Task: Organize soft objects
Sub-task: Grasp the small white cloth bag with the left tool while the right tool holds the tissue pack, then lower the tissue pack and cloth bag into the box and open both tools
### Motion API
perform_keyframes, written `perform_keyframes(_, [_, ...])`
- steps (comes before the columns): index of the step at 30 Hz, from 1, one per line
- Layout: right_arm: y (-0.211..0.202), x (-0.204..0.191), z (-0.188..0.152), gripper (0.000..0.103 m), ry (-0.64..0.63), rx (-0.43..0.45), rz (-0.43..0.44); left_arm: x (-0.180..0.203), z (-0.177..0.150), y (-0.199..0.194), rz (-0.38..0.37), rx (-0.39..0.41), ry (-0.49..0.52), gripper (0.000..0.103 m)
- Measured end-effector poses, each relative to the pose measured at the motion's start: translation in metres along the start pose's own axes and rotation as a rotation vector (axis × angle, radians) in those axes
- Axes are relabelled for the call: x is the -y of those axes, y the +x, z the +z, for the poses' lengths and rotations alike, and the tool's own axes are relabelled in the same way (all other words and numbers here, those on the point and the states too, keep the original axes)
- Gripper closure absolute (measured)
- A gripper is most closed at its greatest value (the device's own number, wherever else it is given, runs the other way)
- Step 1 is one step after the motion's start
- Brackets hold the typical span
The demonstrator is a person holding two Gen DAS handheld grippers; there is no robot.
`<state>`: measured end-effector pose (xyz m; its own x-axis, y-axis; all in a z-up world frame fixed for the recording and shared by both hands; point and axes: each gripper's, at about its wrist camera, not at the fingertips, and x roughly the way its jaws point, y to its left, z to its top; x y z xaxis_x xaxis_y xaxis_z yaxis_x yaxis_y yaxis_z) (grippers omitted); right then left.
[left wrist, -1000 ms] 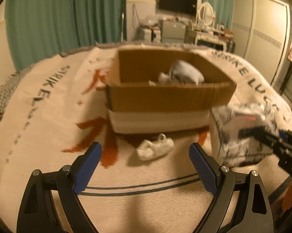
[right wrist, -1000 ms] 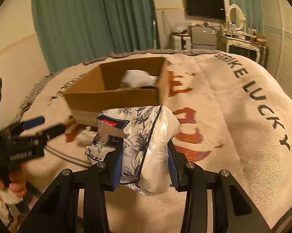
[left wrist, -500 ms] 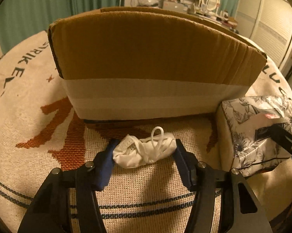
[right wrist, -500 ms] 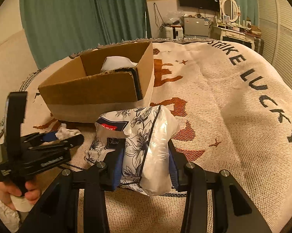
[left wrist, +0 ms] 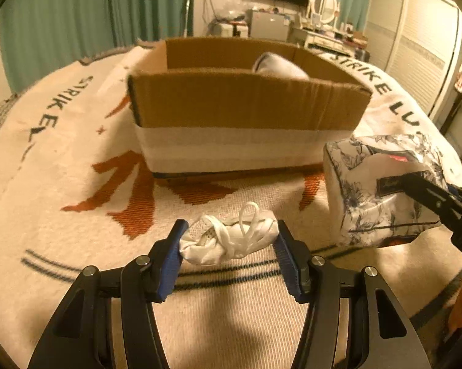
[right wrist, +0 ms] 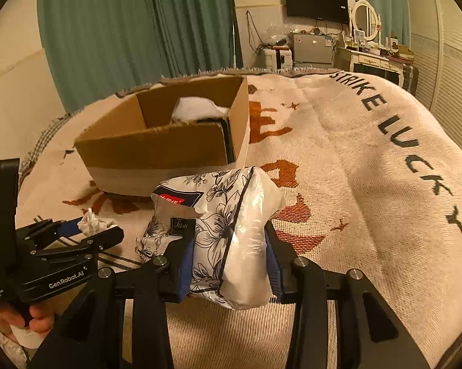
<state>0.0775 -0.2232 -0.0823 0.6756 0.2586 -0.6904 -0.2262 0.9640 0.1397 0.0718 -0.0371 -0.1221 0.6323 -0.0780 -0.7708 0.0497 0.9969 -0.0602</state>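
On the bed blanket (left wrist: 77, 276): me, working with two grippers before a cardboard box (left wrist: 246, 104).
Done: one white soft item (left wrist: 280, 66) lies inside the box.
Left: two items, both outside it.
Left gripper (left wrist: 229, 246): jaws just closed, clamped on one white mask (left wrist: 231, 240), near the box front.
Right gripper (right wrist: 227, 261): clamped on one floral tissue pack (right wrist: 221, 224).
Count: one box, three soft things.

Matt corrugated cardboard box (left wrist: 246, 107) on a coarse woven blanket (right wrist: 353, 160). Glossy crinkled plastic around the floral tissue pack (right wrist: 231, 240). Soft white cloth bundle (left wrist: 231, 241).
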Motion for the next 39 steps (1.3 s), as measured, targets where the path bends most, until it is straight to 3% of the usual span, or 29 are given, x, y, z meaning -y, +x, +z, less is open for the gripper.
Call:
perform_keyframes(12, [-0.083, -0.017, 0.008, 0.064, -0.032, 0.140, 0.017, 0.014, 0.032, -0.072, 0.009, 0.160, 0.001, 0.048])
perform_keyframes(21, [-0.122, -0.023, 0.060, 0.064, -0.090, 0.289, 0.014, 0.024, 0.071, -0.105, 0.071, 0.307, 0.085, 0.048])
perform_keyframes(29, [-0.111, -0.032, 0.123, 0.064, -0.121, 0.367, 0.040, 0.020, 0.121, -0.087, 0.091, 0.349, 0.109, 0.048])
perform_keyframes(39, [-0.048, -0.033, 0.184, 0.064, -0.128, 0.346, 0.062, 0.000, 0.173, -0.036, 0.093, 0.331, 0.077, 0.048])
